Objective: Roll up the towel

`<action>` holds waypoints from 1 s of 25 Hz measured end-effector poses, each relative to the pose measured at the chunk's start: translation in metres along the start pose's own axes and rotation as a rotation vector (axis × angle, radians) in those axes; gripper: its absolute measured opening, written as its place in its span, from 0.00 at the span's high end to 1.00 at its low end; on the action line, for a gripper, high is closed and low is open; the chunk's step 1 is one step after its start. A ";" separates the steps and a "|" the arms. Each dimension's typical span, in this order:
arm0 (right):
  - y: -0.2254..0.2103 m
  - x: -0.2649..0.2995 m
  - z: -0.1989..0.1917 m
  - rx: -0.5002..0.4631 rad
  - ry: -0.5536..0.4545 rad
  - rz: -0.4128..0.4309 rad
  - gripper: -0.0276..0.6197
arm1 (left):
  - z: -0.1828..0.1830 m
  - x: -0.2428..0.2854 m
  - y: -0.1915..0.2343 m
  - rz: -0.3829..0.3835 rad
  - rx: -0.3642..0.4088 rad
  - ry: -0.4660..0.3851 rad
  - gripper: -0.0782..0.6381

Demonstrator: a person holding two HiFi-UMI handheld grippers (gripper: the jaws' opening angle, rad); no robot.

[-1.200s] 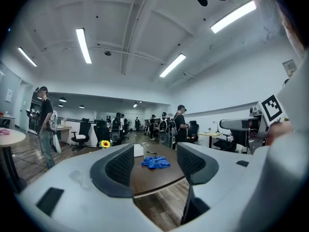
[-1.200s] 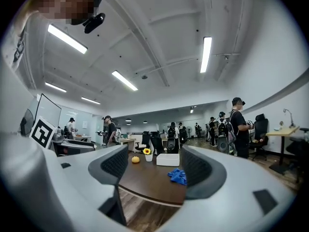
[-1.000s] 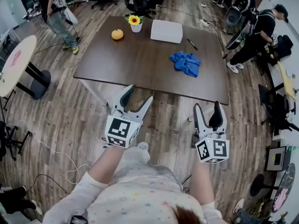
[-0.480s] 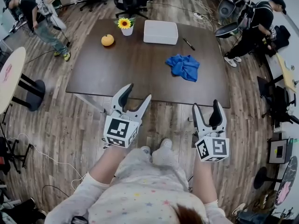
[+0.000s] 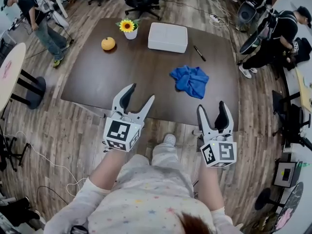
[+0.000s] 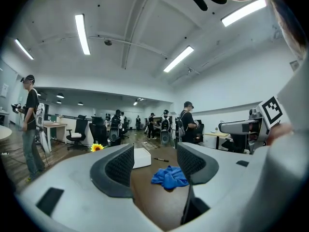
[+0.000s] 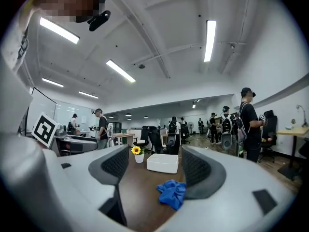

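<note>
A crumpled blue towel [image 5: 190, 80] lies on the dark brown table [image 5: 126, 77], right of its middle and toward the near edge. My left gripper [image 5: 140, 92] is open and empty, held over the table's near edge, left of the towel and apart from it. My right gripper [image 5: 212, 106] is also open and empty, just short of the near edge, in front of the towel. In the left gripper view the towel [image 6: 169, 176] shows between the open jaws of the left gripper [image 6: 154, 161]. In the right gripper view the towel [image 7: 171, 193] lies ahead of the right gripper [image 7: 154, 170].
At the table's far side stand a sunflower pot [image 5: 127, 27], an orange pumpkin [image 5: 108, 43], a white box [image 5: 167, 37] and a black pen [image 5: 199, 53]. A round table [image 5: 9, 72] is at the left. People and office chairs stand around on the wooden floor.
The table and towel have come nearer as the person stepped forward. Both grippers now reach the table's near edge and stay open.
</note>
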State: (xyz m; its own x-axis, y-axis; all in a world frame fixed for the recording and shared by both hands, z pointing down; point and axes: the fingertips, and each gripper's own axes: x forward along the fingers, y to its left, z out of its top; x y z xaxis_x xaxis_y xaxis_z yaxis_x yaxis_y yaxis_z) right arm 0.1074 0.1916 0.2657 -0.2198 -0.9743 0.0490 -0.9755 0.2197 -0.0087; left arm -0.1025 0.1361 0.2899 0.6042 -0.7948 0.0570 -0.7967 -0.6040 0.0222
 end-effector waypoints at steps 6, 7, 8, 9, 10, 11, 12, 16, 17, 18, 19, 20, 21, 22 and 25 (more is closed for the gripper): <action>-0.060 0.063 0.009 -0.009 -0.001 0.077 0.46 | 0.006 0.073 0.001 0.062 -0.008 -0.006 0.54; -0.070 0.072 0.009 -0.009 -0.002 0.089 0.46 | 0.006 0.084 0.001 0.073 -0.011 -0.007 0.54; -0.081 0.080 0.010 -0.007 -0.003 0.101 0.46 | 0.006 0.095 0.000 0.085 -0.013 -0.007 0.54; -0.090 0.087 0.010 -0.005 -0.004 0.114 0.46 | 0.006 0.104 -0.002 0.097 -0.013 -0.006 0.54; -0.098 0.094 0.010 -0.003 -0.005 0.127 0.46 | 0.006 0.112 -0.003 0.108 -0.012 -0.005 0.54; -0.106 0.100 0.010 -0.003 -0.007 0.139 0.46 | 0.006 0.120 -0.005 0.119 -0.012 -0.005 0.54; -0.113 0.106 0.009 -0.001 -0.006 0.147 0.46 | 0.006 0.127 -0.006 0.127 -0.012 -0.004 0.54; -0.125 0.129 0.002 0.024 0.010 0.159 0.46 | 0.000 0.146 -0.001 0.141 -0.014 0.020 0.54; -0.126 0.134 0.000 0.027 0.015 0.162 0.46 | -0.002 0.149 0.002 0.143 -0.017 0.024 0.54; -0.126 0.139 -0.002 0.027 0.019 0.165 0.46 | -0.003 0.153 0.006 0.145 -0.020 0.026 0.54; -0.126 0.144 -0.002 0.027 0.022 0.167 0.46 | -0.003 0.158 0.009 0.144 -0.015 0.030 0.54; -0.126 0.150 -0.003 0.028 0.025 0.166 0.46 | -0.002 0.162 0.011 0.142 0.003 0.037 0.54; -0.126 0.155 -0.003 0.028 0.028 0.164 0.46 | -0.001 0.167 0.013 0.137 0.034 0.045 0.54; -0.126 0.161 -0.003 0.028 0.029 0.160 0.46 | 0.000 0.172 0.014 0.129 0.069 0.052 0.54; -0.128 0.178 -0.003 0.029 0.029 0.143 0.47 | 0.004 0.189 0.020 0.092 0.113 0.050 0.54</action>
State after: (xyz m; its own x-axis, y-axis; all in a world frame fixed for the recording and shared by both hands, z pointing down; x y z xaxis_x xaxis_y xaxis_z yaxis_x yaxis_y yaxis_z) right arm 0.1935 -0.0100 0.2789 -0.3566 -0.9314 0.0736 -0.9341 0.3539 -0.0466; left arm -0.0037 -0.0266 0.2969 0.5250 -0.8448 0.1035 -0.8399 -0.5339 -0.0975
